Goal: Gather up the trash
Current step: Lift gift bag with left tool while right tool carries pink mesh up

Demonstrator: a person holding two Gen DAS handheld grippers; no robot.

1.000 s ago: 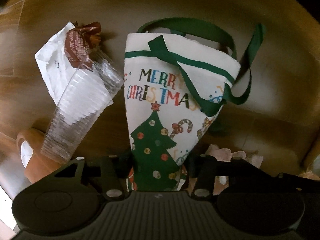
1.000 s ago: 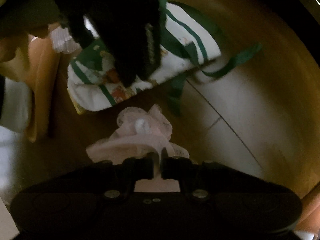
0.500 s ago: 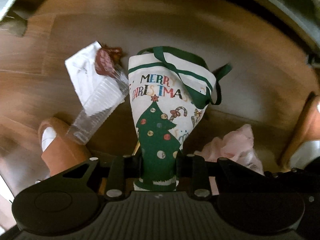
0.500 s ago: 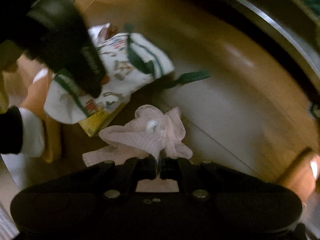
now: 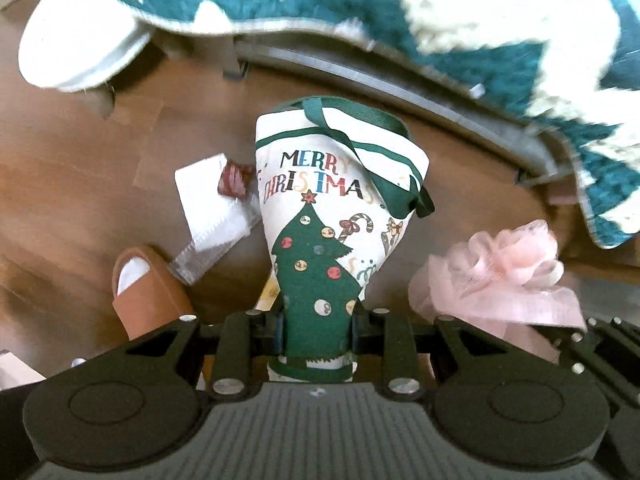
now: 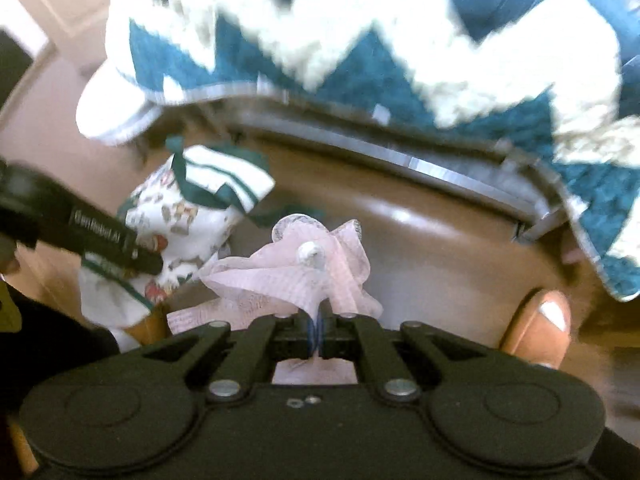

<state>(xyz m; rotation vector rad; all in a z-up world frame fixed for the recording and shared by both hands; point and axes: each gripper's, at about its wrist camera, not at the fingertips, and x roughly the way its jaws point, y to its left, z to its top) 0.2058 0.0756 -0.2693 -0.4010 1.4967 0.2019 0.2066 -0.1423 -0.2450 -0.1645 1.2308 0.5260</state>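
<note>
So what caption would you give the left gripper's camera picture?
Left gripper clamps a Merry Christmas bag above wooden floor, pink mesh ribbon alongside.

Bag point(image 5: 340, 184) reads "MERRY CHRISTMAS"; left gripper point(image 6: 100, 228) "GenRobot.AI".

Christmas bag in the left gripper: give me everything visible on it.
The Christmas bag is a white fabric tote with dark green trim and ribbon handles flopped over its front. It is printed with "MERRY CHRISTMAS", a decorated green tree and candy canes. The left gripper is clamped on its lower end, so the bag stands out ahead of the fingers above the wooden floor. The right wrist view shows its side, blurred.
</note>
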